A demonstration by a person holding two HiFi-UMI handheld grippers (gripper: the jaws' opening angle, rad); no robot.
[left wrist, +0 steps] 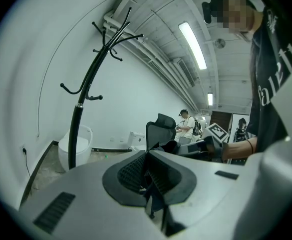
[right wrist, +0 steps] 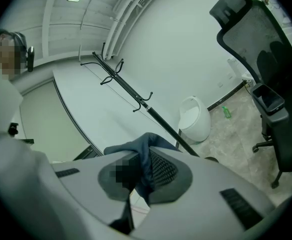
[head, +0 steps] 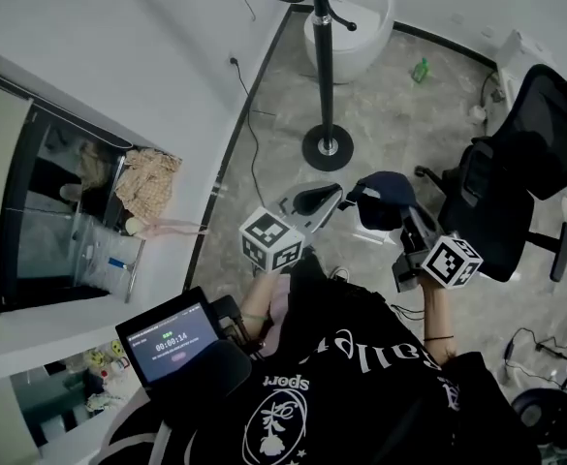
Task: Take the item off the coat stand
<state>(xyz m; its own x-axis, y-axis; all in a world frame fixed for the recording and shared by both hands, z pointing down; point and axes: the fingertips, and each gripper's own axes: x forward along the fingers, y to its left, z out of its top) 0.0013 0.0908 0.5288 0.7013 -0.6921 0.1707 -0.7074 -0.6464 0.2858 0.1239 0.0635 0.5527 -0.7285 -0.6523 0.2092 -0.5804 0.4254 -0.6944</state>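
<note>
The black coat stand (head: 320,37) rises from a round base (head: 328,147) on the floor ahead, and its hooks are bare in the left gripper view (left wrist: 81,114) and the right gripper view (right wrist: 136,100). A dark blue cap (head: 384,198) hangs clear of the stand, to its right, in front of me. My right gripper (head: 395,215) is shut on it, and blue cloth (right wrist: 145,151) is pinched between the pads of that gripper (right wrist: 143,173). My left gripper (head: 330,195) is beside the cap. It is shut (left wrist: 146,171) with nothing in it.
A black office chair (head: 516,182) stands close on the right. Behind the stand are a white tub-shaped seat (head: 361,27) and a green bottle (head: 420,70). A cable (head: 254,134) runs along the left wall. A screen with a timer (head: 172,337) is at my lower left.
</note>
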